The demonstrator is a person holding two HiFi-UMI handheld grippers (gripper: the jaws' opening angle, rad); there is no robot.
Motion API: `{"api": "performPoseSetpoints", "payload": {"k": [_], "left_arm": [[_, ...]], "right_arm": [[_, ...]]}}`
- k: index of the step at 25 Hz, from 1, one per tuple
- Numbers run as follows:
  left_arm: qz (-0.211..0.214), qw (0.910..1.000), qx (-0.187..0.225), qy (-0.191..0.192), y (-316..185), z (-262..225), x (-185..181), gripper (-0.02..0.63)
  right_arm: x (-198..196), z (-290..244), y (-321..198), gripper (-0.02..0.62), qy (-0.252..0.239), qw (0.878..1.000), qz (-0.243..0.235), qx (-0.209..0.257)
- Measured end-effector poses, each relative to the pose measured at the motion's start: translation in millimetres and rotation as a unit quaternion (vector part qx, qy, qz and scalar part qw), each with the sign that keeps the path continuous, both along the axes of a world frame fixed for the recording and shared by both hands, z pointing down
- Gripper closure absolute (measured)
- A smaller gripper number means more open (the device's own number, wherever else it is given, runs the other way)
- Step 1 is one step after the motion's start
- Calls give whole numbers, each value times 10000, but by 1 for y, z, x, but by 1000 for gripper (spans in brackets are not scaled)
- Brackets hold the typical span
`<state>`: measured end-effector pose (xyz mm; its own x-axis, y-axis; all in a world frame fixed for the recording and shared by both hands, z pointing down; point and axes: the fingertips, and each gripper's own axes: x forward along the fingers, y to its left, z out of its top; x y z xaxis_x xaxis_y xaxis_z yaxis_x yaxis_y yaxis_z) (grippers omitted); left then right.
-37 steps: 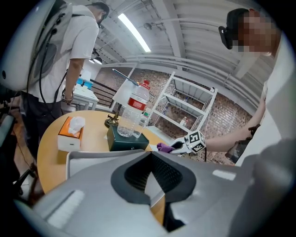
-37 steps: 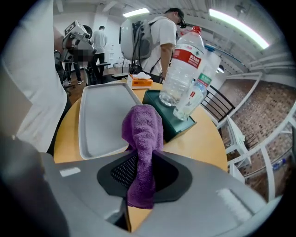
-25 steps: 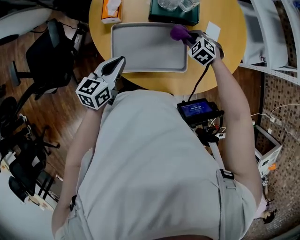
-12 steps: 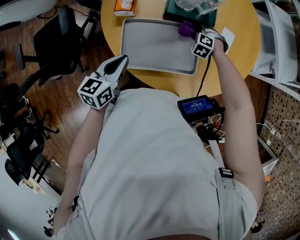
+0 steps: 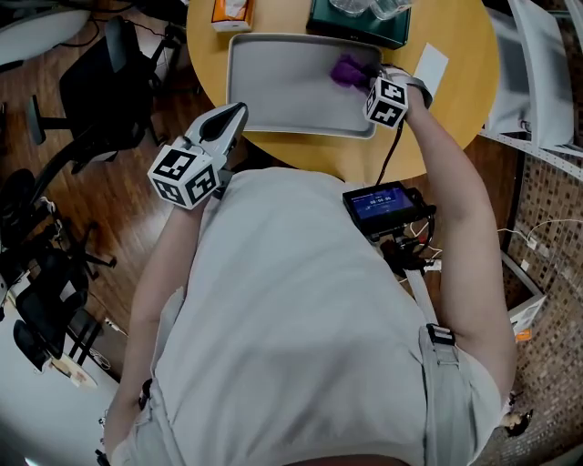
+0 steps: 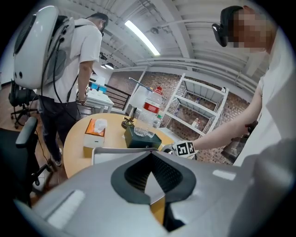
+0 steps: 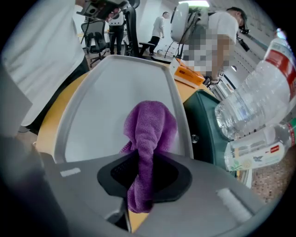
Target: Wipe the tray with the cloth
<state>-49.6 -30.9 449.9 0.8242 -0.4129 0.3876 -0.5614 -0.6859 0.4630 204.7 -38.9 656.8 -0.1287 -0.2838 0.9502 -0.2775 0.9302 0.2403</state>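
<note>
A grey rectangular tray [image 5: 273, 82] lies on the round wooden table. A purple cloth [image 5: 346, 69] rests on the tray's far right part. My right gripper [image 5: 363, 76] grips the cloth, which hangs bunched between its jaws [image 7: 149, 134], and the jaws are closing on it. In the right gripper view the tray [image 7: 111, 97] stretches ahead under the cloth. My left gripper [image 5: 236, 115] hovers off the table's near left edge, shut and empty. In the left gripper view its jaws [image 6: 150, 153] point at the tray [image 6: 108, 153].
An orange tissue box [image 5: 230, 11] stands beyond the tray's far left. A dark green box [image 5: 351, 25] with plastic bottles [image 7: 259, 106] stands behind the tray. A white card [image 5: 430, 65] lies to the right. Office chairs [image 5: 100, 77] stand on the floor at left. People stand behind.
My right gripper has dragged the cloth a little from the tray's far right corner inwards, to the left and nearer. The left gripper has stayed in place.
</note>
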Motion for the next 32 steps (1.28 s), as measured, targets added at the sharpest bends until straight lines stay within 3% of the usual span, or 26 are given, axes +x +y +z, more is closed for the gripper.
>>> {"api": "performPoseSetpoints", "payload": {"k": [13, 23, 32], "left_arm": [[289, 9995, -59, 89, -3, 15, 13, 606], [184, 9998, -71, 80, -1, 14, 6, 606], [21, 10000, -73, 17, 5, 7, -4, 606]], "right_arm": [[-47, 19, 106, 522, -610, 9964, -413, -423], [-53, 18, 111, 523, -539, 9941, -743, -570], [-96, 7, 107, 522, -620, 9836, -1556, -672]]}}
